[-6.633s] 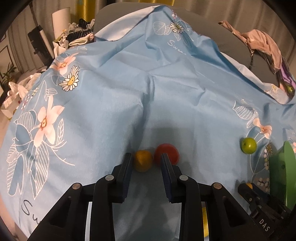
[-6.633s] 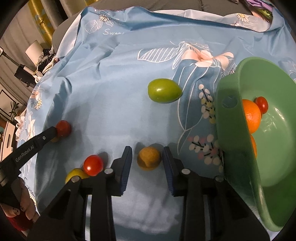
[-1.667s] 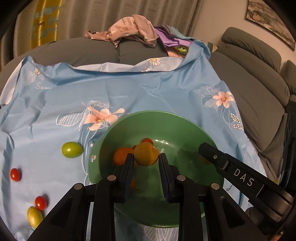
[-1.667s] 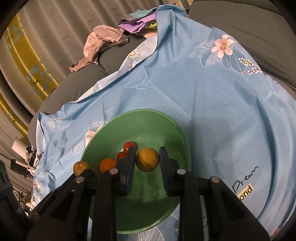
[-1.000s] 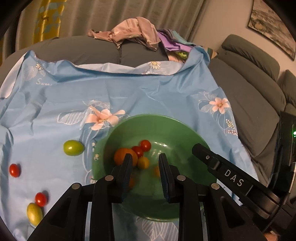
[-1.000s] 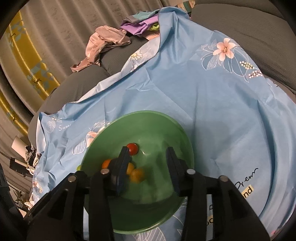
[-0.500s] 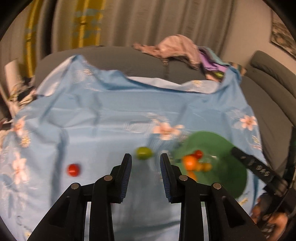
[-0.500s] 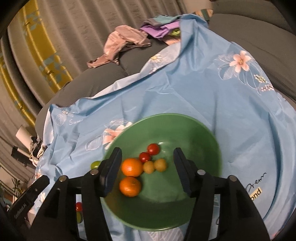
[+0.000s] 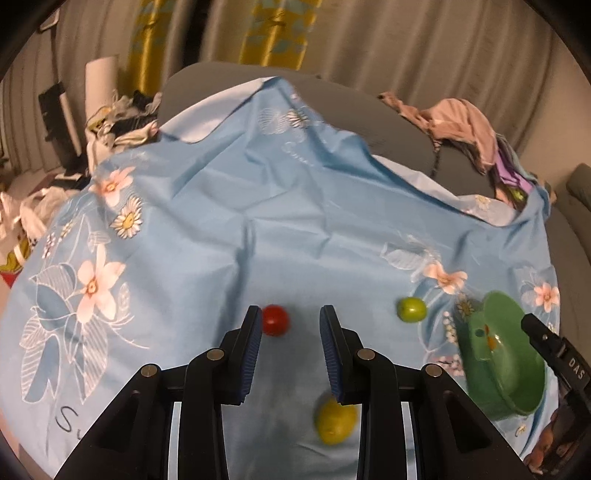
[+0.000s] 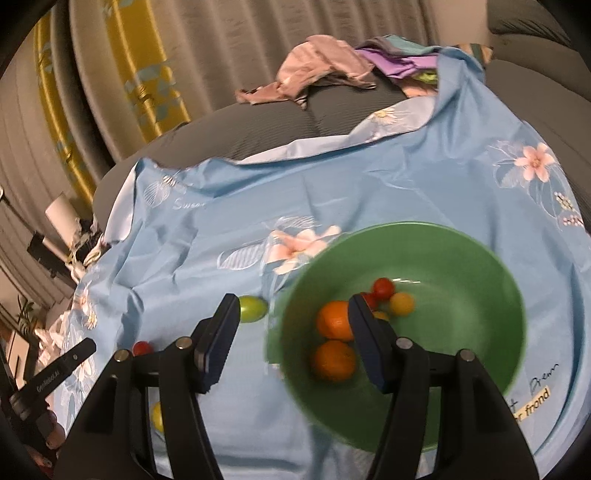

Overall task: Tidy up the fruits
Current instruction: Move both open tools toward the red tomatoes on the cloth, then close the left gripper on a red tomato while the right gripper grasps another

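Observation:
My left gripper (image 9: pixel 291 321) hangs over the blue flowered cloth (image 9: pixel 207 206), jaws a little apart with nothing between them. A red tomato (image 9: pixel 275 320) lies just past its left finger, a yellow fruit (image 9: pixel 335 417) beneath its right finger, and a green fruit (image 9: pixel 411 309) further right. My right gripper (image 10: pixel 293 310) stands wide open and empty over the left rim of the green bowl (image 10: pixel 406 236). The bowl holds two oranges (image 10: pixel 334 319), red tomatoes (image 10: pixel 383 288) and a small yellow fruit (image 10: pixel 402 303). Left of the bowl lie the green fruit (image 10: pixel 253 308) and a red tomato (image 10: pixel 142 347).
The cloth covers a grey sofa (image 10: pixel 280 122) with a heap of clothes (image 10: pixel 321 74) on its back. Bags and clutter (image 9: pixel 110 122) stand beyond the cloth's far left edge. Curtains (image 9: pixel 369 44) hang behind. A grey sofa arm (image 10: pixel 535 22) rises at the right.
Both grippers let go of their round yellow fruits into the bowl. The left gripper then swung left to the loose fruit on the cloth. The right jaws widened and drifted towards the bowl's left rim.

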Demonstrator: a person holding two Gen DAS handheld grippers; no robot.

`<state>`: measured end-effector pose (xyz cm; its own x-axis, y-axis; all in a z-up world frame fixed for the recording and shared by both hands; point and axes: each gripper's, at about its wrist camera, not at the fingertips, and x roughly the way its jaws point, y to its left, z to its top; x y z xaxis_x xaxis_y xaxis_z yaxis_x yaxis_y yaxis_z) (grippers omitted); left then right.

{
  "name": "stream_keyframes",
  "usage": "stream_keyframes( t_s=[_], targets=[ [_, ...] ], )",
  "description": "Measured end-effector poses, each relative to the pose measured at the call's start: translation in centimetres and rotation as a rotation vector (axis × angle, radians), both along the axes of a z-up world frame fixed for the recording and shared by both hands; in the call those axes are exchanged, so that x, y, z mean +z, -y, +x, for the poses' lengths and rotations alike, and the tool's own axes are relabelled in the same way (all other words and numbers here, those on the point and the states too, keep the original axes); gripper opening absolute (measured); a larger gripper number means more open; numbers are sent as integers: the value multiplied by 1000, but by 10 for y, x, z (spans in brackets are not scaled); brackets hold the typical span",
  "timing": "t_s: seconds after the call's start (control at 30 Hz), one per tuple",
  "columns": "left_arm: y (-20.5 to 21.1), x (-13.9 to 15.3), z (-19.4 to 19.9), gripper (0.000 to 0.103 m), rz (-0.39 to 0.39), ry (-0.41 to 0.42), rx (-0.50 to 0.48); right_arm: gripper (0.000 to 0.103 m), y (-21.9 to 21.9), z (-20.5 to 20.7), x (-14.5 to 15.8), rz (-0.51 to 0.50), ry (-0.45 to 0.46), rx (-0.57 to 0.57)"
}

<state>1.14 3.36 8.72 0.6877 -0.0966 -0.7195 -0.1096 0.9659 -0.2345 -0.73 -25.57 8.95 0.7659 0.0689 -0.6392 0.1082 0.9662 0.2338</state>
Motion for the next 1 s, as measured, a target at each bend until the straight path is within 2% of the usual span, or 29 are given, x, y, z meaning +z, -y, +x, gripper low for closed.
stream_keyframes(
  t_s=[0.23,0.3,0.4,0.53,0.67,0.9,1.0],
  targets=[
    [-28,-6,2,30,9,-20,72,61,-37,8,-6,-60,-15,77],
    [-31,-7,2,30,2,-27,71,61,-47,10,-10,-67,-23,108],
    [-33,-9,6,30,-56,-46,35,61,-61,15,-18,-96,-52,144],
    [-32,-12,7,30,-39,-57,21,61,-75,17,-25,-129,-72,177],
    [-38,-19,13,30,-75,-99,14,61,-82,17,-28,-112,-81,216],
    [-45,-31,23,30,-136,-121,-2,60,-102,19,-42,8,-146,352],
    [-42,-37,31,30,-163,-129,-20,44,-117,23,-56,30,-200,406]
  ],
)
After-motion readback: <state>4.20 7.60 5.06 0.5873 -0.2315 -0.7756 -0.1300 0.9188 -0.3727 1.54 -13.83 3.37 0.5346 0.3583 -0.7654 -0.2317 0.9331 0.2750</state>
